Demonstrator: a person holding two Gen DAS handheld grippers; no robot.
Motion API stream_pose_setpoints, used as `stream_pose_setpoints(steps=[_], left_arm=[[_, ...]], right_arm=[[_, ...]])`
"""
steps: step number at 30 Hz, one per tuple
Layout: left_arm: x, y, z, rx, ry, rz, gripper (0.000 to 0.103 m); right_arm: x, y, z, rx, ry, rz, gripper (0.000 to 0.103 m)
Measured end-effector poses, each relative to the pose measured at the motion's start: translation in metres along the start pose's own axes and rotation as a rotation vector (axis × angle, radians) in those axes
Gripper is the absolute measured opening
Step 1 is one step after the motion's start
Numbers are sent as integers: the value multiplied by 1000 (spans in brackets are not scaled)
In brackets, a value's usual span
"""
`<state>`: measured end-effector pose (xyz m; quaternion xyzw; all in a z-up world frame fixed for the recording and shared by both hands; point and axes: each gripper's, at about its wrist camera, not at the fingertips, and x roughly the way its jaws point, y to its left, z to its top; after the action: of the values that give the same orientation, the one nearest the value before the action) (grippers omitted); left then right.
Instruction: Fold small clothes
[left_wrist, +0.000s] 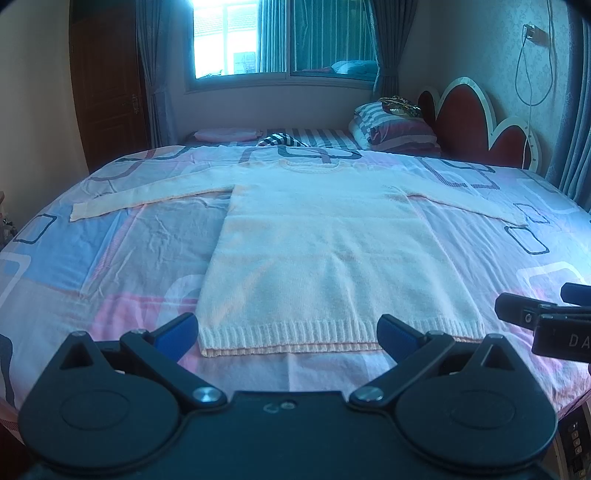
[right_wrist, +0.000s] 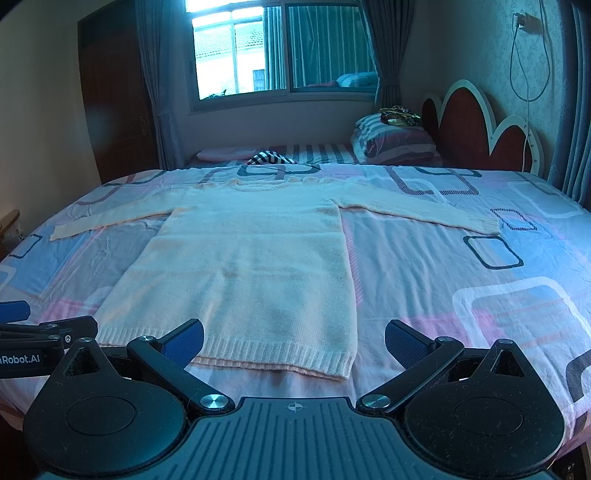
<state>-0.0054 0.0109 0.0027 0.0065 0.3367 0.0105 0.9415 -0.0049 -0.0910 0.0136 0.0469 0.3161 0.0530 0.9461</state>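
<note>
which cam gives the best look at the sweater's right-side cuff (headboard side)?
Right wrist view: the cuff of the sweater lies well inside the frame, its ribbing readable. In the left wrist view that cuff sits farther toward the edge, paler and washed out, with no ribbing discernible.

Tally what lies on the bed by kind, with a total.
Cream knit sweater: 1
Striped pillow: 1
Pink cushion: 1
Black-and-white striped cloth: 1
Total: 4
</note>
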Motion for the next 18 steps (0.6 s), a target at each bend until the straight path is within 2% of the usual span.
stream_pose_setpoints(steps=[18], left_arm=[[5, 1, 0, -1, 5, 0, 102]], right_arm=[[3, -2, 2, -4, 3, 3, 103]])
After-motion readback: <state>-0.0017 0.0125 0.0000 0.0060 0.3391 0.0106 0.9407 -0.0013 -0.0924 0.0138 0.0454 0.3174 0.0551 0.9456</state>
